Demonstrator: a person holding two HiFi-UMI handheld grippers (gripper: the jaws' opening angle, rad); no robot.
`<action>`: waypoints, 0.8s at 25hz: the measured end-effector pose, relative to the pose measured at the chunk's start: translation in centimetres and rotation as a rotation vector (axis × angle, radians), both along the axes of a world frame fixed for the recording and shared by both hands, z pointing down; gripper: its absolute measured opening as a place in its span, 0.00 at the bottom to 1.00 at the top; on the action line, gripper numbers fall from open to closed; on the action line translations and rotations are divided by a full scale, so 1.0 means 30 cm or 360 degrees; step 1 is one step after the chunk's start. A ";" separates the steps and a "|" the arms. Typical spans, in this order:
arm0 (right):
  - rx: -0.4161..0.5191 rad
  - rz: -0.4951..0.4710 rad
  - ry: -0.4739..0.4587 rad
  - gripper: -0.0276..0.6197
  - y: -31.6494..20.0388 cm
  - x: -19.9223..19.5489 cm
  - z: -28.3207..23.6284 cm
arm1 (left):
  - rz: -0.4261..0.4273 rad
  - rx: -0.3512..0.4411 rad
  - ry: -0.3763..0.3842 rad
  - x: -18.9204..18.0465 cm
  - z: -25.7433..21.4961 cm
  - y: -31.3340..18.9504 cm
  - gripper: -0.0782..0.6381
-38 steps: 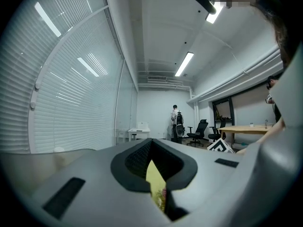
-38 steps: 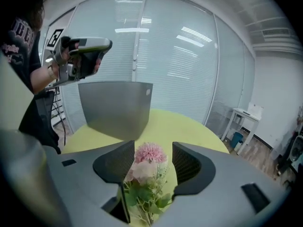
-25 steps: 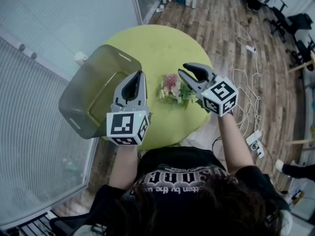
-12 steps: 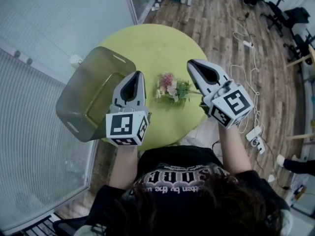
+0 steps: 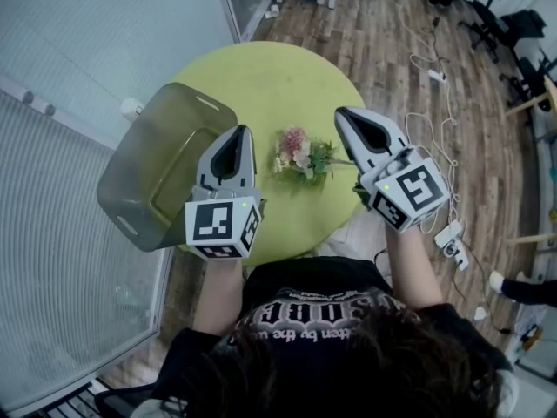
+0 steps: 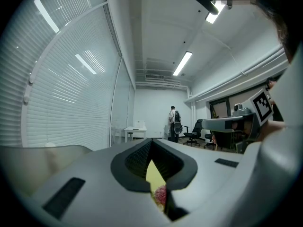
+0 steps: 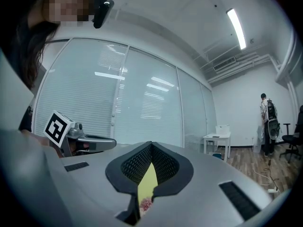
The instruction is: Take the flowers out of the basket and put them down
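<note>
Green table (image 5: 261,85), flowers (image 5: 298,152) lying between left tongs (image 5: 240,131) and right tongs (image 5: 340,113), both closed, empty

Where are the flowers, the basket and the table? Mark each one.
flowers (image 5: 294,142), head view, on the pink bloom.
basket (image 5: 130,181), head view, on its grey side wall.
table (image 5: 270,85), head view, on its bare green top.
</note>
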State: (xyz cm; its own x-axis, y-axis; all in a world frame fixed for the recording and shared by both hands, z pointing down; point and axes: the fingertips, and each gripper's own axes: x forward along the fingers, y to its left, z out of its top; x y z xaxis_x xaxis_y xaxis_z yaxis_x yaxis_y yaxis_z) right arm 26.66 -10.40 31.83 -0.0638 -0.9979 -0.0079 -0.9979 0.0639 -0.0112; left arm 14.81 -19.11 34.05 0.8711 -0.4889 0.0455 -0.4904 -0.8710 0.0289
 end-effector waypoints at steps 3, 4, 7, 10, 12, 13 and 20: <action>-0.0005 -0.0005 -0.0009 0.09 0.001 0.003 0.007 | -0.0002 0.0004 -0.0007 0.000 0.002 0.003 0.11; -0.0006 -0.0004 -0.0004 0.09 0.001 0.005 0.007 | -0.0003 0.0005 -0.0009 0.000 0.001 0.003 0.11; -0.0003 -0.0003 0.0007 0.09 -0.001 0.005 0.004 | -0.0004 0.0008 -0.0011 0.000 -0.002 0.001 0.11; -0.0005 -0.0009 0.0039 0.09 -0.007 -0.002 0.010 | -0.0006 0.0010 -0.0014 -0.003 0.001 -0.004 0.11; -0.0006 -0.0011 0.0056 0.09 -0.010 -0.007 0.013 | -0.0010 0.0012 -0.0015 -0.006 0.002 -0.008 0.11; -0.0006 -0.0011 0.0061 0.09 -0.010 -0.007 0.014 | -0.0011 0.0012 -0.0015 -0.007 0.001 -0.009 0.11; 0.0001 0.0006 0.0077 0.09 -0.011 -0.003 0.013 | -0.0019 0.0012 -0.0017 -0.013 -0.002 -0.011 0.11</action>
State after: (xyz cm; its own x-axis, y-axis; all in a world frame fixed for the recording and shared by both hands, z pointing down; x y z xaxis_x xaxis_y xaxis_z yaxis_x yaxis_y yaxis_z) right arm 26.58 -10.73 32.23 -0.0606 -0.9981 -0.0057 -0.9975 0.0603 0.0374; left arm 14.42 -19.44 33.99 0.8647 -0.4997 0.0508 -0.5010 -0.8653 0.0171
